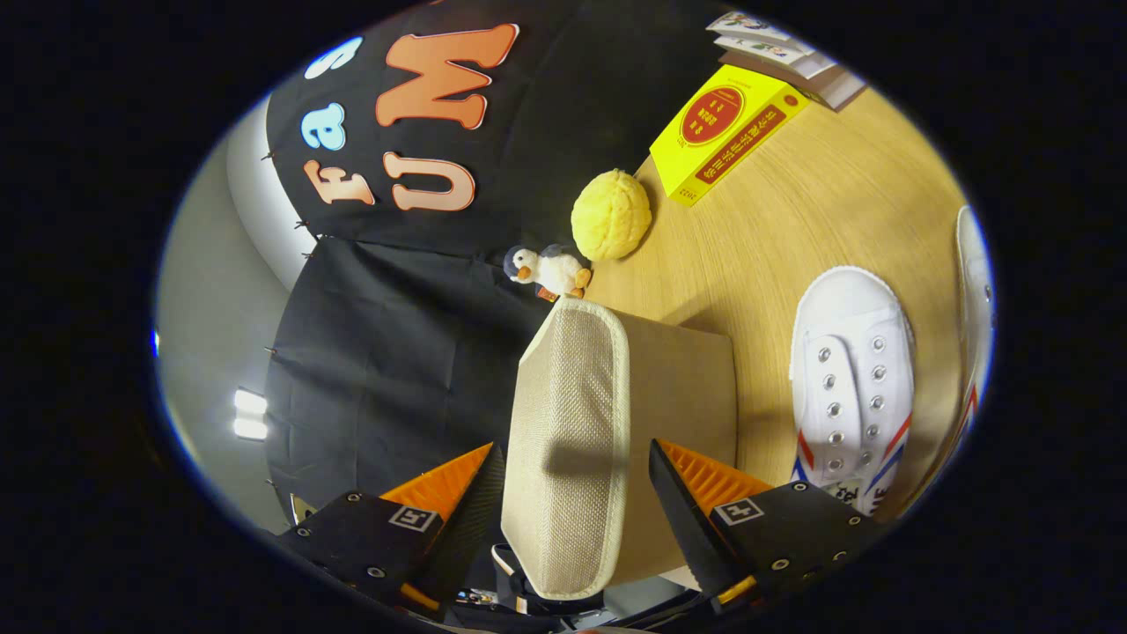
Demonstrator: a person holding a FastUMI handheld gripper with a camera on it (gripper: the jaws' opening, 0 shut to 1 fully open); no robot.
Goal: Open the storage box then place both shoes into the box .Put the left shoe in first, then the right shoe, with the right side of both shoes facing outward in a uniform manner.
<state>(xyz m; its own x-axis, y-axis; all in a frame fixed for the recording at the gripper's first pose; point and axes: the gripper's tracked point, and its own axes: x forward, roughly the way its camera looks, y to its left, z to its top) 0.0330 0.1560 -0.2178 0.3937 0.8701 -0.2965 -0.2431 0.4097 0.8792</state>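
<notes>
Gripper view shows the gripper with its fingers spread wide around the beige storage box lid, neither finger clearly pressing it. At three o'clock from the lid a white shoe lies on the wooden table, a second shoe beyond it. At twelve o'clock sit a toy penguin and yellow ball.

We see a beige woven storage box lid, a white shoe with red-blue stripes, and a yellow book.

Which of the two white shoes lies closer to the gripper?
The fully visible white shoe with eyelets showing, beside the beige box lid; the other shoe lies beyond it.
</notes>
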